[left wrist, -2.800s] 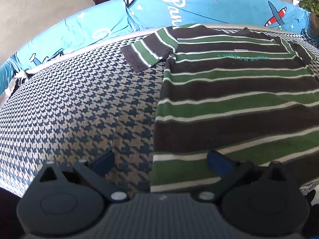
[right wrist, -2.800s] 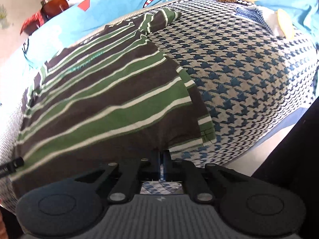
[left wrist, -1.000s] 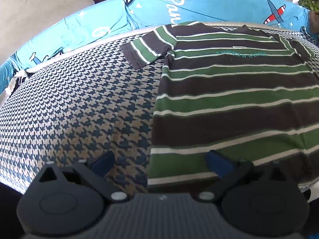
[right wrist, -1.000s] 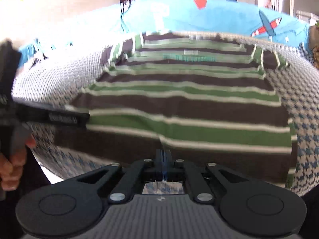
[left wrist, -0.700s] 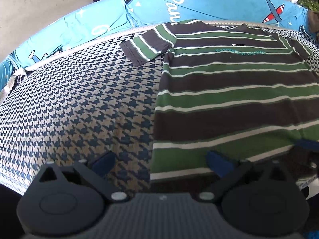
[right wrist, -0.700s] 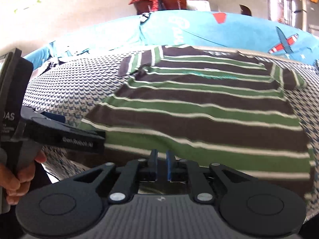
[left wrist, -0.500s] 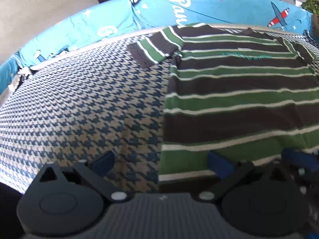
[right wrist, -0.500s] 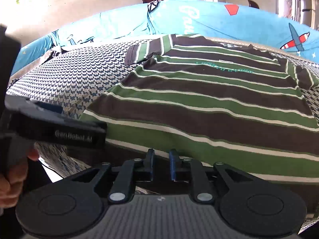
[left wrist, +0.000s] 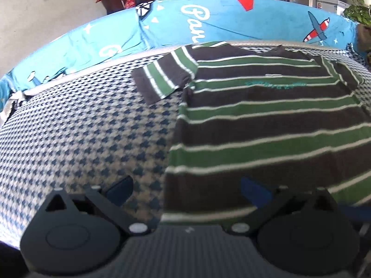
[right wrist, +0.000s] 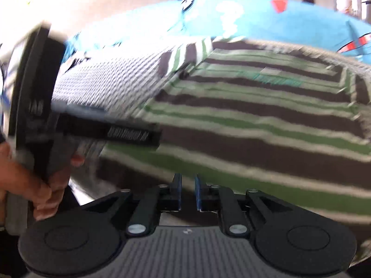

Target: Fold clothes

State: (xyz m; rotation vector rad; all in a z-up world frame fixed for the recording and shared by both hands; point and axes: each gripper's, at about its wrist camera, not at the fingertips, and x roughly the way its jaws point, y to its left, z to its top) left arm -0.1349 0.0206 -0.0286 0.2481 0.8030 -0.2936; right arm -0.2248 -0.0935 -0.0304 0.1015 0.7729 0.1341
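While shirt (left wrist: pixel 266 125) lies flat | left gripper (left wrist: pixel 187 188) jaws wide | right gripper (right wrist: pixel 187 191) jaws narrow, empty

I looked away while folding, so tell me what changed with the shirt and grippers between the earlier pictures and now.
The right gripper swung from the striped shirt's right corner to mid-hem, beside the left gripper. Its shut jaws parted slightly, then just closed a little; no cloth visibly pinched. Shirt still flat on the houndstooth cover; left gripper still wide open.
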